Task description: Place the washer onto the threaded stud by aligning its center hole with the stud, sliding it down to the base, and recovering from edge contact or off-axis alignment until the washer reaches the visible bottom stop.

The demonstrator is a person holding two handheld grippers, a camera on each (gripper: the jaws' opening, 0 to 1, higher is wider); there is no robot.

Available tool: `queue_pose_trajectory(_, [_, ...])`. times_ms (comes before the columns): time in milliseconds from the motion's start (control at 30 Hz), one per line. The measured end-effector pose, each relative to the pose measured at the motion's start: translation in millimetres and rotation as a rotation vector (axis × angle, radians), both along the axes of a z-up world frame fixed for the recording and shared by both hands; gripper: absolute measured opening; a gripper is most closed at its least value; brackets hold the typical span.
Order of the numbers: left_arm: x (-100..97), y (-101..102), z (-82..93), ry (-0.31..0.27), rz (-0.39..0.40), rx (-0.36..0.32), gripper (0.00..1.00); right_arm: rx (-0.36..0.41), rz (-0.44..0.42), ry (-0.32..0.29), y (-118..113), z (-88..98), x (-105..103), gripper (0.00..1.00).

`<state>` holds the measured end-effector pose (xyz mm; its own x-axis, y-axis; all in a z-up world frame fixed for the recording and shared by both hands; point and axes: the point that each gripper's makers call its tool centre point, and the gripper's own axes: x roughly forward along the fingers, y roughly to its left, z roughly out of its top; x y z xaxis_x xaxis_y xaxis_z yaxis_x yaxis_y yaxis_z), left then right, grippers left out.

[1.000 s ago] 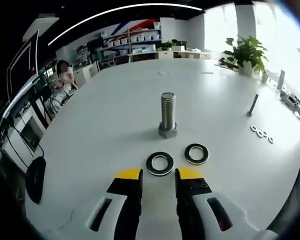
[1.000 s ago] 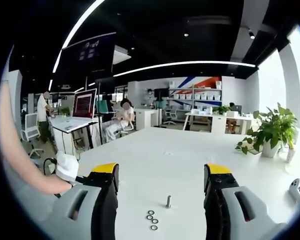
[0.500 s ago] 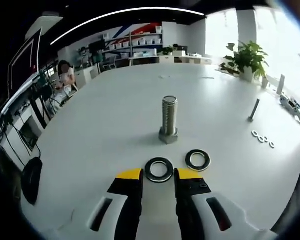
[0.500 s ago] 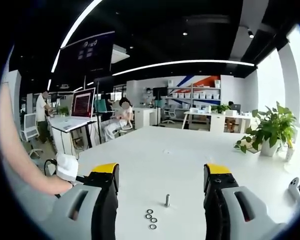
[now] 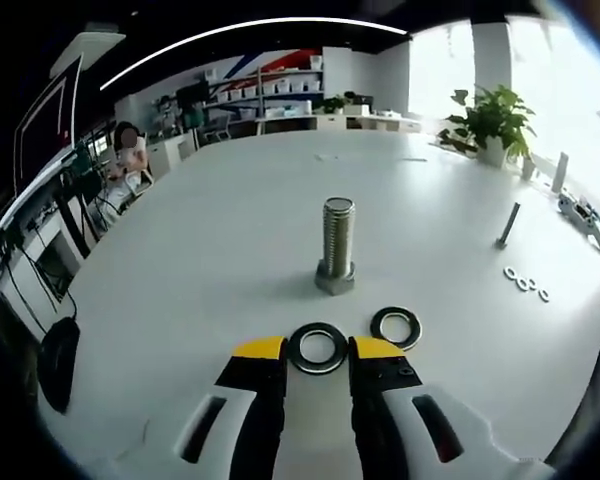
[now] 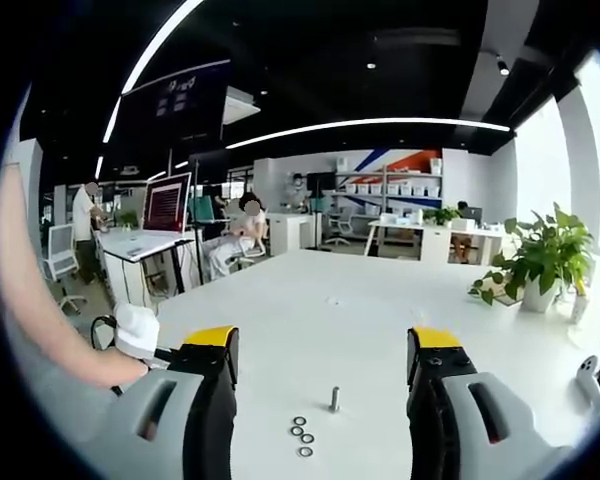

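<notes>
Washer is framed at bottom centre by the parted, unclenched left gripper, below the stud. Right gripper is held level, wide apart.

The left gripper has closed in on the nearer washer, now at its tips

— Bright in here, isn't it? Daylight pours through the windows on the right and washes them out to pure white.

— Yes, and the ceiling light strip bows into an arc, so the lens bends everything near the edges.

— The white counter is evenly lit, with only a faint shadow beside the threaded stud.

— The far shelves look soft, and the ceiling stays dark.
</notes>
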<state>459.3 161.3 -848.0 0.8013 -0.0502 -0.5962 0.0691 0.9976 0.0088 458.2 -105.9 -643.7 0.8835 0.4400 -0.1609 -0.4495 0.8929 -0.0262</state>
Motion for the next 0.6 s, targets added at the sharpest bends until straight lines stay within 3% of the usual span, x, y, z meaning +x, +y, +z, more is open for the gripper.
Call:
queue_pose_trajectory(400, [1.0, 0.9, -0.8, 0.010, -0.006, 0.014, 0.22, 0.000, 0.000, 0.003, 0.1, -0.7, 0.1, 0.70])
queue_pose_trajectory(433, [3.3, 1.0, 2.6, -0.011, -0.026, 0.043, 0.18, -0.001, 0.000, 0.003, 0.1, -0.7, 0.0, 0.70])
queue_pose_trajectory(467, [2.6, -0.7, 4.3, -0.005, -0.042, 0.043, 0.00, -0.002, -0.001, 0.003, -0.2, -0.7, 0.0, 0.70])
queue_pose_trajectory(500, [-1.0, 5.7, -1.2, 0.049, -0.020, 0.062, 0.01, 0.000, 0.000, 0.003, 0.0, -0.6, 0.0, 0.70])
queue_pose_trajectory(533, [5.7, -0.1, 0.4, 0.012, -0.081, 0.065, 0.00, 0.002, 0.000, 0.004, -0.3, -0.7, -0.1, 0.70])
queue_pose_trajectory(600, [7.9, -0.7, -2.5, 0.017, -0.052, 0.035, 0.03, 0.001, -0.002, 0.004, -0.9, -0.7, 0.1, 0.70])
